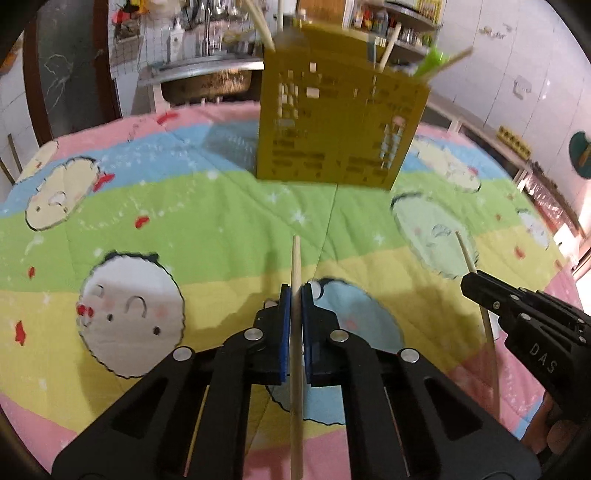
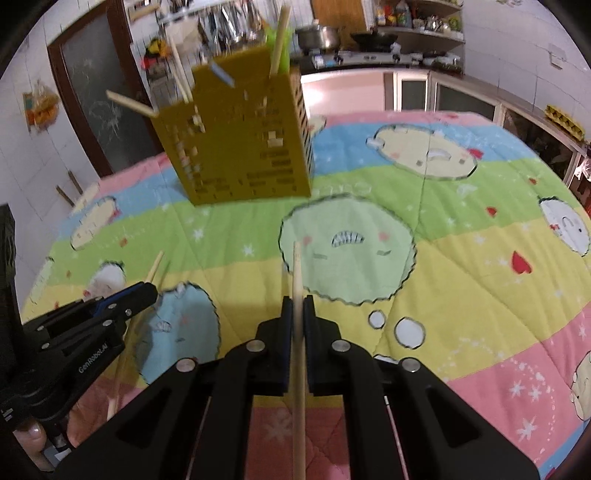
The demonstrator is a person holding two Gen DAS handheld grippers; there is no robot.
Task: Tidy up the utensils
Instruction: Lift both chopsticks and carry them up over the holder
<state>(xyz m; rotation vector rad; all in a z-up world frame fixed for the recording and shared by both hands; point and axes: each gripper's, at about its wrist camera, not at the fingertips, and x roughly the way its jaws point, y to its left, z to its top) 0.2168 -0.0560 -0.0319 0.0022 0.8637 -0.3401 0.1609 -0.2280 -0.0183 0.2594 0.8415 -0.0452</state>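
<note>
A yellow perforated utensil holder stands at the far side of the cartoon-print quilt, with several chopsticks and a green utensil sticking out of it. My left gripper is shut on a wooden chopstick that runs lengthwise between its blue pads. My right gripper is shut on another wooden chopstick the same way. Each gripper shows in the other's view, the right gripper at the right edge and the left gripper at the left edge, both well short of the holder.
The quilt covers the whole table top. Behind it are a steel sink, shelves with jars, a stove with a pot and a dark door. A person's fingers hold the left gripper's handle.
</note>
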